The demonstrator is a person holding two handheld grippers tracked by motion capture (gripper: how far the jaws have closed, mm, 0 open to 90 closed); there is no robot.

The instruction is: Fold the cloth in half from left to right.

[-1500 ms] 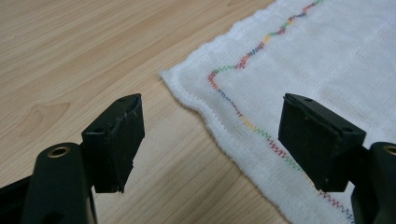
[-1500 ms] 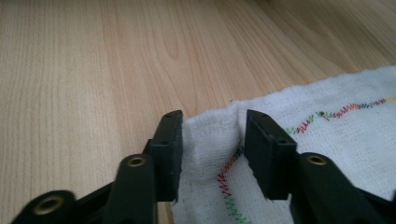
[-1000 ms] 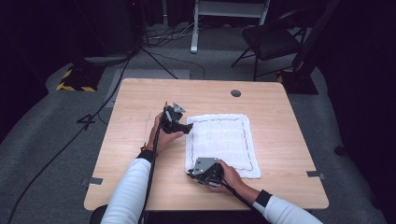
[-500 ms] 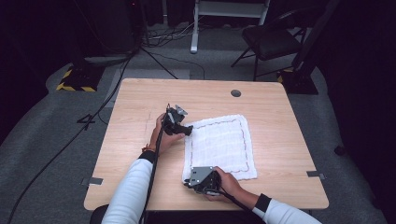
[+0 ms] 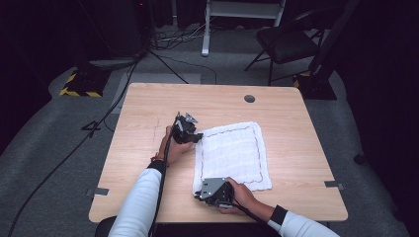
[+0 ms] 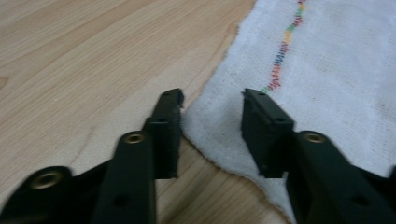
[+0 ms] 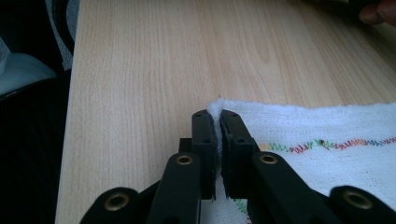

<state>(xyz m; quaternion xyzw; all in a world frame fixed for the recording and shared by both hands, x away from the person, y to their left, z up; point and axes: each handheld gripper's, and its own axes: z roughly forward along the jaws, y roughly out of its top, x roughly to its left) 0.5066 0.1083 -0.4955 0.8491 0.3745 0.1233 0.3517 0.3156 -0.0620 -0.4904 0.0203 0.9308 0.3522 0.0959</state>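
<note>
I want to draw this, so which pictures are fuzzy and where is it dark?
High view: the wooden table is lit, the room around it very dark. Left gripper view: soft and blurry, the white cloth and the left gripper smeared. Right gripper view: sharper, the right gripper crisp on the cloth corner, dark at the left edge.

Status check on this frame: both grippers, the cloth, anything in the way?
Right gripper shut on the white cloth at its near-left corner. Left gripper jaws just closing astride far-left corner, pads not yet pressing. Cloth flat on table. Nothing in the way.
</note>
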